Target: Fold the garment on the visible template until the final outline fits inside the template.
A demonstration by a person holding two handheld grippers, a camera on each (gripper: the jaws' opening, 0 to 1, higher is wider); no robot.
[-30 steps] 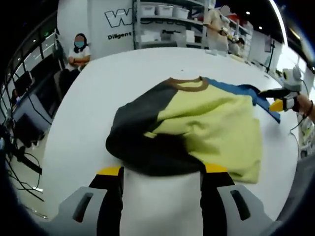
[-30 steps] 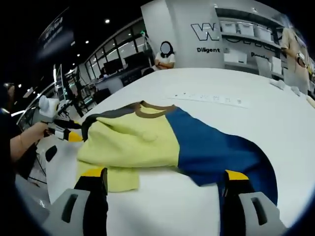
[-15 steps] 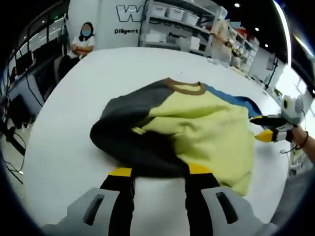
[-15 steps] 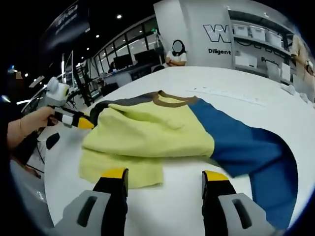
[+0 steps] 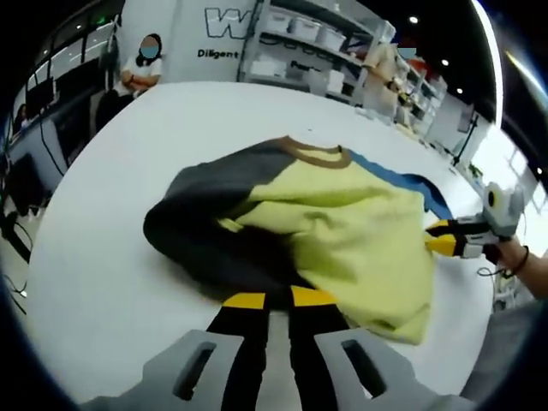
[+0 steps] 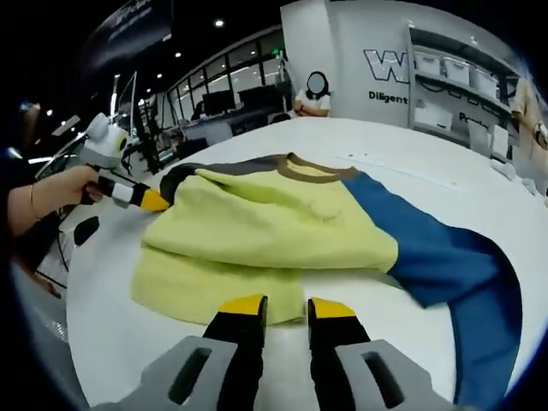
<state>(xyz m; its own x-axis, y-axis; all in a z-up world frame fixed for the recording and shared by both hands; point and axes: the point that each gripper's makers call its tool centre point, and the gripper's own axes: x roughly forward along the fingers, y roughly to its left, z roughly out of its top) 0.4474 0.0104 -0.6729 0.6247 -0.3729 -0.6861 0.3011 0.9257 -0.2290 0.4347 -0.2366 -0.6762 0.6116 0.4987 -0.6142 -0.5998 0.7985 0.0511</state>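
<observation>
Your left gripper (image 5: 278, 300) has drawn its jaws in from a wide spread to a narrow slit over the last second, and its yellow tips now sit right at the near edge of the dark grey sleeve (image 5: 201, 235); whether any cloth is pinched between them you cannot tell from this angle, since the tips meet the fabric in shadow; your right gripper (image 6: 287, 308) has done the same, from well apart to nearly together, and its tips stand at the near hem of the yellow-green body of the garment (image 6: 265, 235), again with no clear sign of cloth between them; the garment lies half folded on the white table (image 5: 94, 214), brown collar (image 5: 312, 154) on the far side, the blue sleeve (image 6: 445, 257) trailing off to your right, yellow panel lapped over itself; both cameras have come closer to the cloth than a second ago, so the shirt looms larger, but it looks to lie much as it did; I judge you are setting up two grips for the next fold, grey sleeve and hem; no template outline shows under the cloth, so how near the fit is cannot be judged yet.
</observation>
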